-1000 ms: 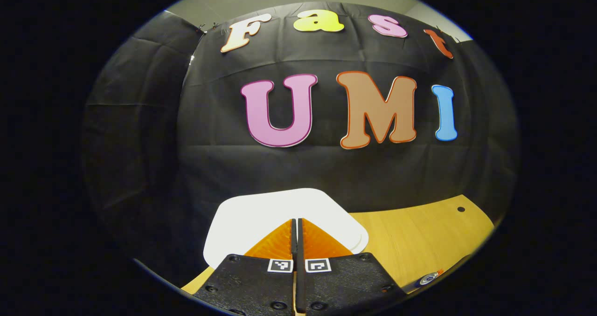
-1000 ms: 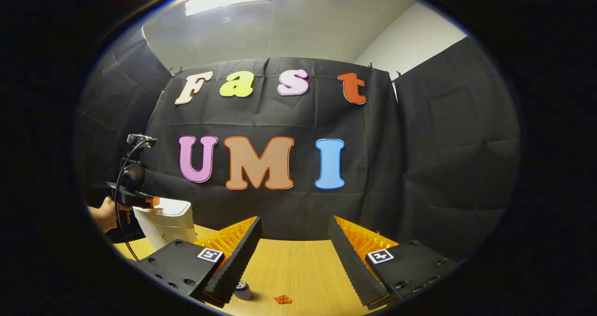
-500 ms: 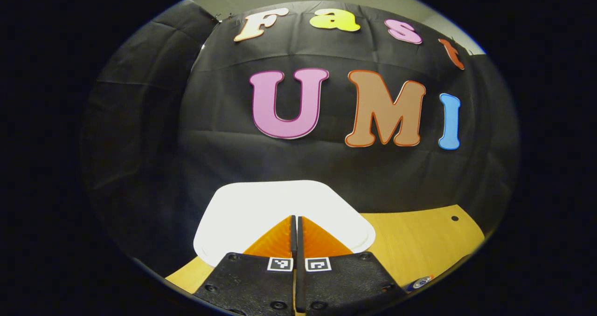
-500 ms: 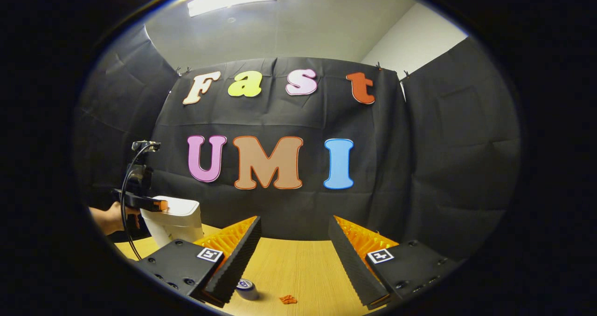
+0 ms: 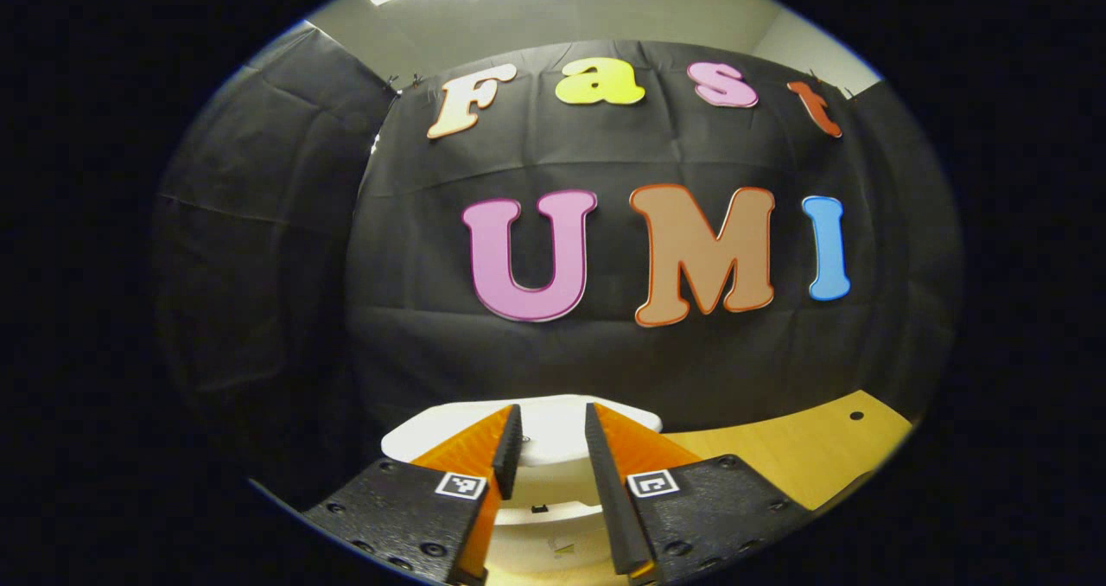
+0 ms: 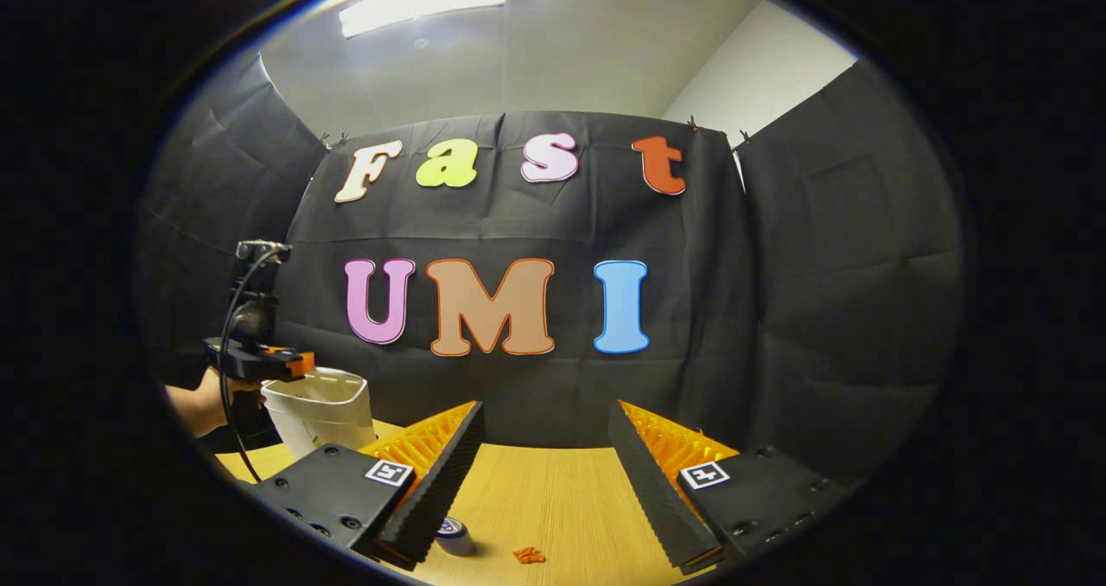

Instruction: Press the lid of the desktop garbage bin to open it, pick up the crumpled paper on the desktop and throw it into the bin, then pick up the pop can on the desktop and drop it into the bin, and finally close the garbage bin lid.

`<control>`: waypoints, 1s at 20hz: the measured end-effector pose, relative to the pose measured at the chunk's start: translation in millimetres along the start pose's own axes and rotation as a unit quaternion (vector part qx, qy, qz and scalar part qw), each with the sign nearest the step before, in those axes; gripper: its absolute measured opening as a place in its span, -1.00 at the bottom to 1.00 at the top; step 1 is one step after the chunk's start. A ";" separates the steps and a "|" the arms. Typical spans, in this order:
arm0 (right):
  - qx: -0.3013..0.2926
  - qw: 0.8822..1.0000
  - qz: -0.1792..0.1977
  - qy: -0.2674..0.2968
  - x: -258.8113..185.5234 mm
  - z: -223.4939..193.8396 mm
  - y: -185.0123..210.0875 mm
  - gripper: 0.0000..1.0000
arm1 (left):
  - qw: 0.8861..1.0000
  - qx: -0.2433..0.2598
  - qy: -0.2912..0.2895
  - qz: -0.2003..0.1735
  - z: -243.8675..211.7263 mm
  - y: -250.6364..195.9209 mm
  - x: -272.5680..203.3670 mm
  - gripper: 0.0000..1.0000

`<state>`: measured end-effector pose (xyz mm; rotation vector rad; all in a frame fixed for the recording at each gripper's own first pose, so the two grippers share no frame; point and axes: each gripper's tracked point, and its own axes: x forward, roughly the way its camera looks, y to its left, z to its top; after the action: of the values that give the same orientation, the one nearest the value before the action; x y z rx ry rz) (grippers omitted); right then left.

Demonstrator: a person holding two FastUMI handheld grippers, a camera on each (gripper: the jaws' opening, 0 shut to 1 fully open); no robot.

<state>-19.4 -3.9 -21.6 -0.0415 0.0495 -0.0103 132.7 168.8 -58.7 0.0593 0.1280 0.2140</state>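
Observation:
The white desktop bin [image 5: 553, 517] sits right under my left gripper [image 5: 551, 409], which is open. The bin's lid [image 5: 536, 426] shows nearly edge-on just past the fingertips, lifted a little off the body. In the right gripper view the bin [image 6: 315, 413] stands at the far left of the wooden table [image 6: 553, 491], with the left gripper [image 6: 298, 363] above its rim, held by a hand [image 6: 203, 400]. My right gripper [image 6: 544, 413] hangs open over the table. Below it lie a small pop can [image 6: 454, 534] and an orange crumpled paper [image 6: 527, 555].
Black cloth walls close the booth behind and on both sides. The tabletop [image 5: 778, 448] runs to the right of the bin, with a small dark hole [image 5: 855, 416] near its far corner. A cable [image 6: 226, 344] hangs from the left gripper.
My left gripper was shut with its tips on the flat lid; it has opened and lifted, and the lid has come up off the bin. The right gripper has barely moved.

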 end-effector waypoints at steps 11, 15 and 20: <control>0.033 0.992 0.035 0.117 34.4 -97.3 4.6 0.93 | 0.996 -0.010 -0.064 -0.056 36.8 -48.2 -108.6 0.99; 0.012 0.980 0.052 0.192 48.9 -168.1 6.6 0.93 | 0.996 -0.016 -0.056 -0.063 29.7 -60.0 -130.6 0.93; -0.019 0.958 0.081 0.276 63.9 -251.8 13.9 0.94 | 0.998 -0.006 -0.040 -0.049 21.4 -66.3 -151.8 0.99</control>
<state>32.0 -1.1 -276.5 -0.0713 0.6128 0.1442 2.2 70.4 -24.1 0.0489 0.0491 0.1140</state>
